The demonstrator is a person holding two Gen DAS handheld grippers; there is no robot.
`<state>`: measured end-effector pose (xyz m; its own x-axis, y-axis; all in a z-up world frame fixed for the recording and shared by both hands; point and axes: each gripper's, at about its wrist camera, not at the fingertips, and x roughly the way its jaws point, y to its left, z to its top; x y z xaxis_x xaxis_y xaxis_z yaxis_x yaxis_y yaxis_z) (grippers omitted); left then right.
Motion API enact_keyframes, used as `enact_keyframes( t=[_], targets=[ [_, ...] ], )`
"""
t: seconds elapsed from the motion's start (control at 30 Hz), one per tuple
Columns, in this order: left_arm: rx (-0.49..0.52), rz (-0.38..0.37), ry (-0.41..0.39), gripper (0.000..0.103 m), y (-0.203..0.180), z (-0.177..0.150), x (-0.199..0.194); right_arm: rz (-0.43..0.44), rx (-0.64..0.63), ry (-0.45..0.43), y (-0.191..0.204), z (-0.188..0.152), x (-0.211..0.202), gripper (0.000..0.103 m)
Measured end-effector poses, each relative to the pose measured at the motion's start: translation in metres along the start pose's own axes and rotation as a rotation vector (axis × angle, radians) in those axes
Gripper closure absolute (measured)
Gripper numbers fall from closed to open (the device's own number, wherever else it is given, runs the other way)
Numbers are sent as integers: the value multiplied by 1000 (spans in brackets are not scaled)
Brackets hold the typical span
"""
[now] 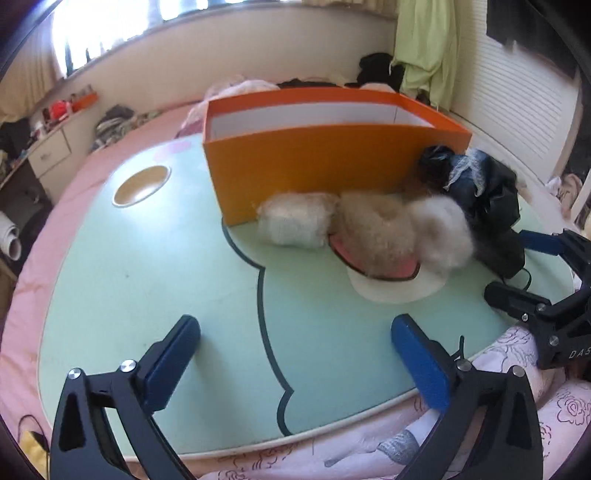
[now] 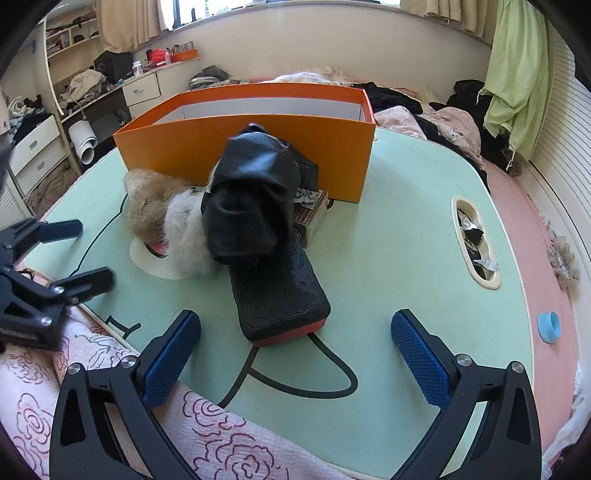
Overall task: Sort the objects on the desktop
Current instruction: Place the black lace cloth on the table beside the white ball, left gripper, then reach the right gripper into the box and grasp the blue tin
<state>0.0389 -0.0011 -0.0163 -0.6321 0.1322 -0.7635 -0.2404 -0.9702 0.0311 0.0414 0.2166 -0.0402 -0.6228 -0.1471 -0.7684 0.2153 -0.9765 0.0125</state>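
pale green counter (image 2: 388, 258) on a bed: one orange box (image 2: 258, 147), with three fluffy tufts (image 1: 369, 225) and one black bag (image 2: 251, 199) heaped at its front wall. they look soft and light, so pinch mid-bulk. left claw (image 1: 295, 354) and right claw (image 2: 295, 354) both gape wide, empty.

Daylight enters from the window (image 1: 107, 26) at eleven o'clock on my left wrist view, blown out to white glare. The left view is soft with motion blur; the right is sharp. Both bow strongly at the rims, corners vignetted black. Shadows on the worktop (image 2: 388, 236) are faint and diffuse.
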Motion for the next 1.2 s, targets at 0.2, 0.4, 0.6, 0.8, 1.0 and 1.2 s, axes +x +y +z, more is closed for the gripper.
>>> enact_keyframes(
  t=[0.2,0.4,0.6,0.8,1.0,1.2],
  targets=[
    [-12,10,-14,0,3,-5,13,1,4,0,-3,0,0,0],
    [-17,12,-22,0,4,-4,-1,0,7,1,-4,-1,0,0],
    [-17,12,-25,0,4,-5,-6,33,35,-15,-8,1,-8,0],
    [-18,13,-27,0,4,-1,-11,43,-17,-119,6,25,-52,24],
    [-17,13,-27,0,4,-1,-12,59,-64,-96,10,123,-57,25],
    [-17,13,-27,0,4,-1,-12,35,-19,238,-2,193,40,36]
  ],
)
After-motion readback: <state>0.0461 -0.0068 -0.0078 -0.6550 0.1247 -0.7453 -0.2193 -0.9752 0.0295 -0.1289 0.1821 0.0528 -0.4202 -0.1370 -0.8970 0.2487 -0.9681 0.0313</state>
